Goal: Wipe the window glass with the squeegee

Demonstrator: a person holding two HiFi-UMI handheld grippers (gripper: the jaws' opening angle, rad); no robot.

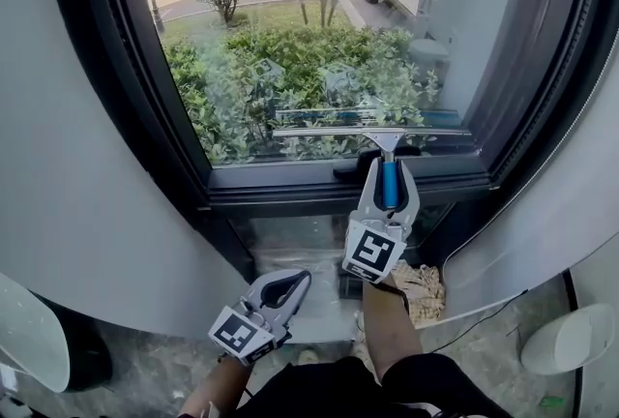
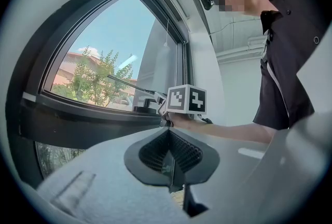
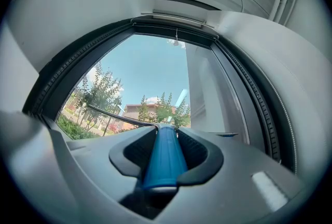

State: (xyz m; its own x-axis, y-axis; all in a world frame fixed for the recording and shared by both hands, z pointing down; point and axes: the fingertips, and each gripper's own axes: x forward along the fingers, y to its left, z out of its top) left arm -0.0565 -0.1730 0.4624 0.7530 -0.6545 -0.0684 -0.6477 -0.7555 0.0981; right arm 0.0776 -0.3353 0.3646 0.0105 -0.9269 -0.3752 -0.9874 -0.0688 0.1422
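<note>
The right hand-held gripper [image 1: 388, 178] is clamped on the blue handle of the squeegee [image 1: 338, 132], and the right gripper view shows that handle [image 3: 165, 158] filling the gap between its jaws and running straight out along them. From there the handle rises to the blade, which lies crosswise to it. The squeegee's long axis is level and parallel to the lower edge of the window glass [image 1: 319, 48], just above the bottom frame [image 1: 290, 186] and toward the glass's lower right corner. The blade seems to rest against the pane, though contact cannot be confirmed. With so little glass left below it, any further stroke probably has to start higher up or further left, so the blade must be carried up the pane while kept level. The left hand-held gripper [image 1: 286, 286] hangs low, well apart from the window, with its jaws together on nothing [image 2: 168, 151]. The right is plainly the nearer one.
</note>
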